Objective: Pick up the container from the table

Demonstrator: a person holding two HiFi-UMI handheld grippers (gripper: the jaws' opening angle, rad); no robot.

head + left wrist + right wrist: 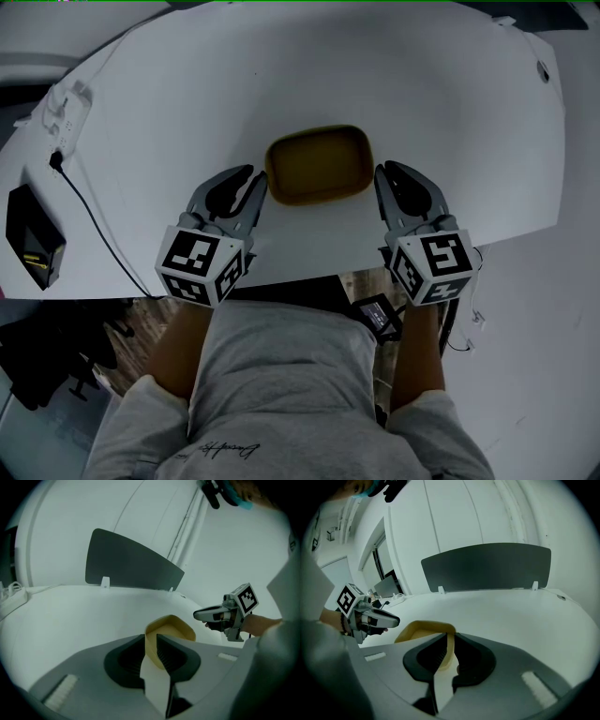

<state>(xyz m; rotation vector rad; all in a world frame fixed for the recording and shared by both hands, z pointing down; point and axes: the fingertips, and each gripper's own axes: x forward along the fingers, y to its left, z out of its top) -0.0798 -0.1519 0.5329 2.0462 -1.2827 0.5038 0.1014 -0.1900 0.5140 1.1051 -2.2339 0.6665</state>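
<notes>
A shallow yellow container [319, 167] sits on the white table [281, 84] near its front edge. My left gripper [258, 177] is at its left end and my right gripper [385, 172] at its right end. In the left gripper view the container's [171, 627] rim wall stands in the gap between the left gripper's [151, 638] parted jaws, with the right gripper [202, 615] visible beyond. In the right gripper view the container's [419, 629] near rim likewise stands between the right gripper's [449, 638] parted jaws, with the left gripper [393, 619] across from it. The container rests on the table.
A dark upright panel [131, 564] stands at the table's far side. A white power strip [61, 117] with a black cable and a black box [33, 239] lie at the table's left. The table's front edge runs just behind both grippers, and a small black device [378, 314] sits below it.
</notes>
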